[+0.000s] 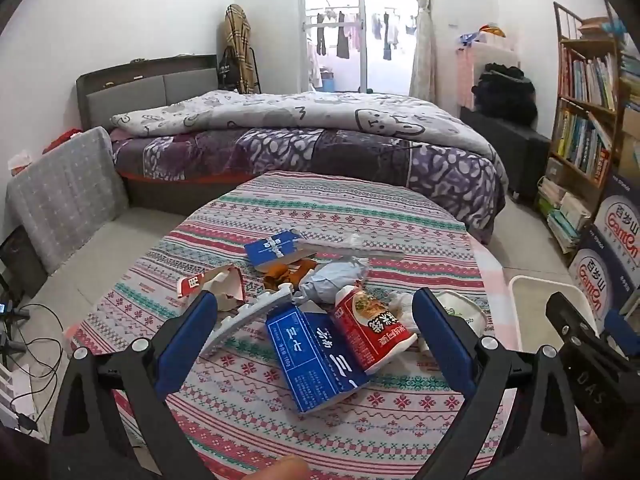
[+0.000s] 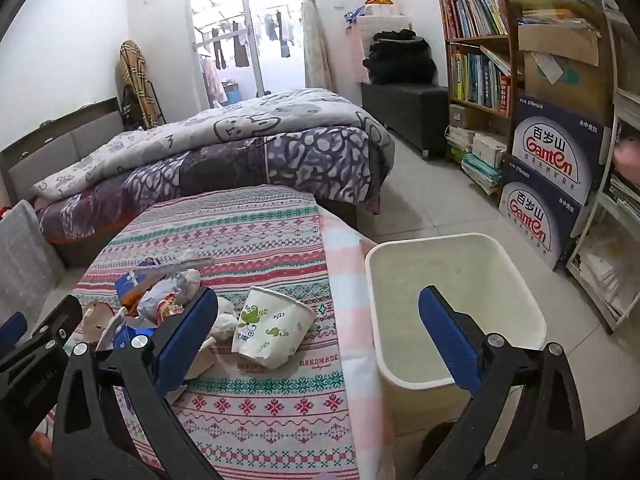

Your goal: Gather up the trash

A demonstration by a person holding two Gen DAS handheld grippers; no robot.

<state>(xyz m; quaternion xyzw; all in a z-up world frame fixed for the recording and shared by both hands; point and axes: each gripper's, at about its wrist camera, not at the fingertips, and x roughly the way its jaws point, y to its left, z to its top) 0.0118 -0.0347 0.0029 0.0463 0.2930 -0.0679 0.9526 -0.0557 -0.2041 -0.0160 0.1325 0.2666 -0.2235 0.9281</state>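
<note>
Cluttered tabletop (image 1: pixel 420 216); both claws, left claw (image 1: pixel 314 324) and right claw (image 2: pixel 318 320), gape empty; could knock blue carton (image 1: pixel 316 354) floorward, missing bin (image 2: pixel 532 304).

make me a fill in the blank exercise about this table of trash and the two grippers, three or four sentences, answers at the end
1. The white bin beside the table holds ____ trash so far.
2. The paper cup with green leaf print lies on its ____.
3. Both the left gripper and the right gripper have their jaws ____.
4. The carton leaning against the blue box is mostly ____ in colour.

Missing words: no; side; open; red
</note>
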